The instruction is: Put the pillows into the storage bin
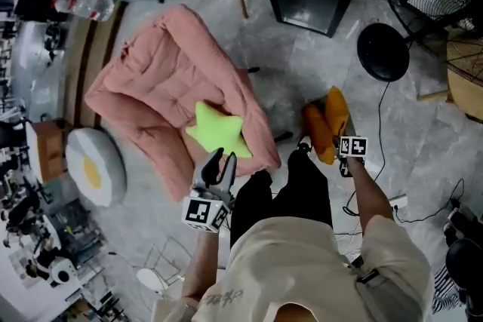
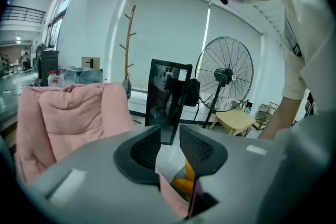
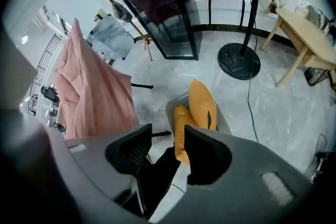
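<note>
A green star pillow point(image 1: 215, 129) lies on a pink padded lounge chair point(image 1: 162, 90). Just below the star in the head view, my left gripper point(image 1: 221, 164) is open with nothing between its jaws. Two orange pillows point(image 3: 202, 105) stand on edge in a grey storage bin point(image 3: 171, 104) on the floor. Above and in front of that bin, my right gripper point(image 3: 168, 152) is open and empty; its marker cube point(image 1: 353, 147) shows beside the orange pillows point(image 1: 328, 124). A fried-egg pillow point(image 1: 94, 166) rests left of the chair.
A black-framed panel point(image 2: 168, 99) stands behind the chair, and a standing fan point(image 2: 224, 73) with a round base point(image 1: 383, 50) is to its right. A wooden stool point(image 2: 236, 120) sits by the fan. Cables point(image 1: 381, 154) run over the grey floor. Cluttered shelves point(image 1: 26, 230) line the left.
</note>
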Action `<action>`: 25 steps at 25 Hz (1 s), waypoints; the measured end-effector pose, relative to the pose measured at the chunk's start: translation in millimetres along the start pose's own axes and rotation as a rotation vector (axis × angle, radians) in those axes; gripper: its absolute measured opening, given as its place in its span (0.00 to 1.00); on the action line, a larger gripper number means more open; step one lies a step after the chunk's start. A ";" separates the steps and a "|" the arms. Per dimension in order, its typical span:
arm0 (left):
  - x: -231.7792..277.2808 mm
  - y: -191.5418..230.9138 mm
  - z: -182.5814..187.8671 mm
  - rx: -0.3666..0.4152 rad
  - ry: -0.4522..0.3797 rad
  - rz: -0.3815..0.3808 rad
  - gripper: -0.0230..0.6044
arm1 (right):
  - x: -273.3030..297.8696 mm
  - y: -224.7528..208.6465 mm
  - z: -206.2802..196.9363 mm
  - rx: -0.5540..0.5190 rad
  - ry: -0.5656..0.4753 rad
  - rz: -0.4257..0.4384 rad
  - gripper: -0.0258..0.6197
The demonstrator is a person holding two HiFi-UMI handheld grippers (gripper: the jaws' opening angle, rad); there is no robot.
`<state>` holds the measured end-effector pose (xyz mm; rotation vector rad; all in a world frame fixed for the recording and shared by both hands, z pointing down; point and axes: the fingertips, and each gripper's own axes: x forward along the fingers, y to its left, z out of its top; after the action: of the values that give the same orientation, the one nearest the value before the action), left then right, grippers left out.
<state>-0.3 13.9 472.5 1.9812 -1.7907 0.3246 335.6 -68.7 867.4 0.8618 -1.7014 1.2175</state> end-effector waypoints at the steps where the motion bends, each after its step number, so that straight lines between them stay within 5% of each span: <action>1: -6.8 7.9 -2.4 -0.002 -0.010 0.014 0.24 | -3.3 8.1 2.8 -0.005 -0.009 0.007 0.34; 13: -100.5 95.1 -26.3 -0.068 -0.140 0.101 0.24 | -51.7 147.5 16.0 -0.186 -0.170 0.067 0.35; 25: -190.6 175.6 -75.1 -0.074 -0.187 0.062 0.23 | -87.6 324.1 -31.0 -0.243 -0.307 0.170 0.34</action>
<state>-188.9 206.8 480.1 1.9629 -1.9517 0.0933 91.9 59.1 672.6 0.7982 -2.1568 0.9952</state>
